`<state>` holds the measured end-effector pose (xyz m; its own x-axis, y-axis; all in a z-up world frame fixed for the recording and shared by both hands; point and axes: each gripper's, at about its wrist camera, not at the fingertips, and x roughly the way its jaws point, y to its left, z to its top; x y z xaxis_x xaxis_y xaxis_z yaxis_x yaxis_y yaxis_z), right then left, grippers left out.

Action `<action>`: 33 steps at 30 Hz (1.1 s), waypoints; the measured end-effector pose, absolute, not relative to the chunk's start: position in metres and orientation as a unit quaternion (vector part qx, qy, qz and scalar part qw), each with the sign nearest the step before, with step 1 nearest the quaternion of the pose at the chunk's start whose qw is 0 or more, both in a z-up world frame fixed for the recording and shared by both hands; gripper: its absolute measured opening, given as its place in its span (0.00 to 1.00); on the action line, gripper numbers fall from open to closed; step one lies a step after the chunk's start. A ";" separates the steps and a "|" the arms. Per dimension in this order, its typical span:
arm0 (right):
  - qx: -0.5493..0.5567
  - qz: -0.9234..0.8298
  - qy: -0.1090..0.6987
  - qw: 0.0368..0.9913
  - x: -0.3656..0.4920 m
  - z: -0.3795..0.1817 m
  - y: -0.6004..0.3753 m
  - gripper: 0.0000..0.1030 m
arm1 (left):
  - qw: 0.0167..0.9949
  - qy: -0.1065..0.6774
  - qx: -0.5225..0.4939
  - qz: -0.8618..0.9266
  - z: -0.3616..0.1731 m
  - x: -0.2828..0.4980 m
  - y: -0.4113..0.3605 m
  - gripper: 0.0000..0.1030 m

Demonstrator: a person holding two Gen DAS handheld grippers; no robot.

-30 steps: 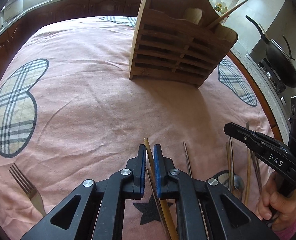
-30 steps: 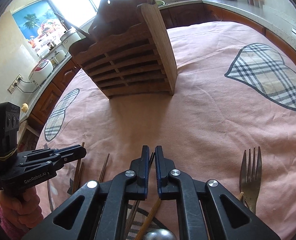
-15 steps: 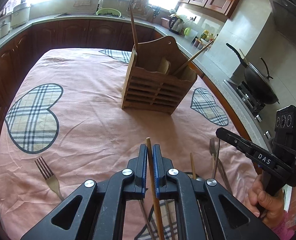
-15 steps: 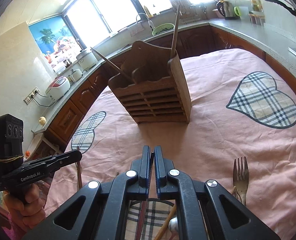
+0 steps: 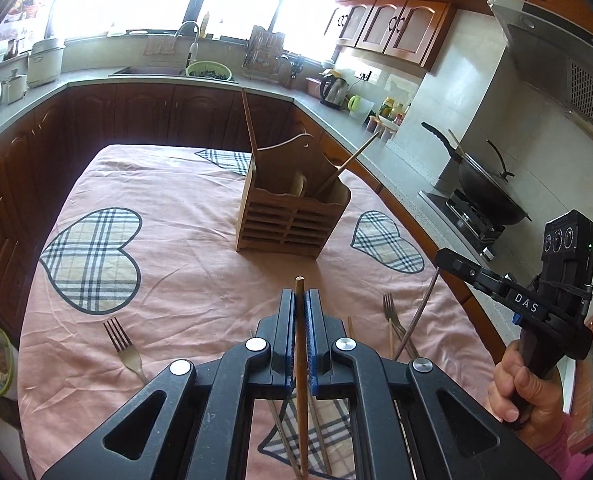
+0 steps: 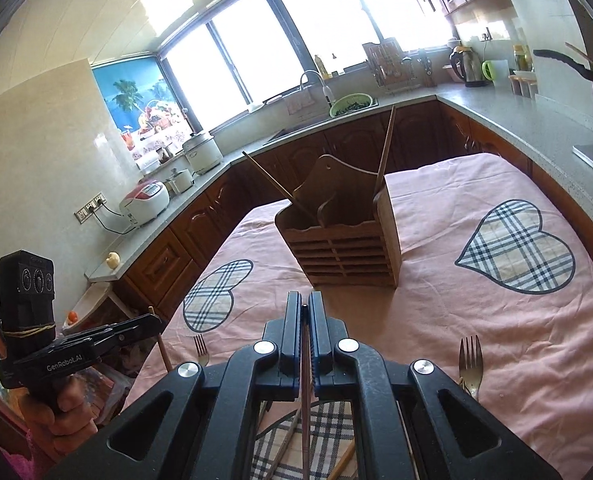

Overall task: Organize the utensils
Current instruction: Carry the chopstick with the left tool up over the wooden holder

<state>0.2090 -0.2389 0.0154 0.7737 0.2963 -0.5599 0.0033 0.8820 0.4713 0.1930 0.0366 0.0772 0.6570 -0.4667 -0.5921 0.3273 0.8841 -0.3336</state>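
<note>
Chopsticks fill both my tools above the pink heart-print cloth: my left tool is clenched on a light wooden chopstick, my right tool on a darker chopstick. Ahead on the counter stands the slatted wooden utensil holder, two sticks leaning in it, while forks and more chopsticks lie on the cloth below.

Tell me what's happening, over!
Left tool shut on a light chopstick. Right tool shut on a dark chopstick. Wooden holder ahead, path clear. Forks on the cloth.
</note>
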 end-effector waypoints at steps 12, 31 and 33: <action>0.216 0.076 0.294 0.928 0.195 0.038 -0.235 0.03 | 0.922 0.303 -0.119 -0.207 0.091 0.165 0.061 0.03; 0.214 0.064 0.259 0.940 0.201 0.057 -0.251 0.03 | 0.936 0.251 -0.156 -0.191 0.099 0.186 0.083 0.03; 0.214 0.063 0.255 0.941 0.205 0.060 -0.253 0.03 | 0.937 0.245 -0.159 -0.190 0.100 0.191 0.083 0.03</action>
<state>0.2050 -0.2534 0.0598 0.8615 0.2278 -0.4537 -0.0093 0.9006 0.4345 0.1912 0.0835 0.0999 0.8077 -0.4340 -0.3989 0.2785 0.8774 -0.3907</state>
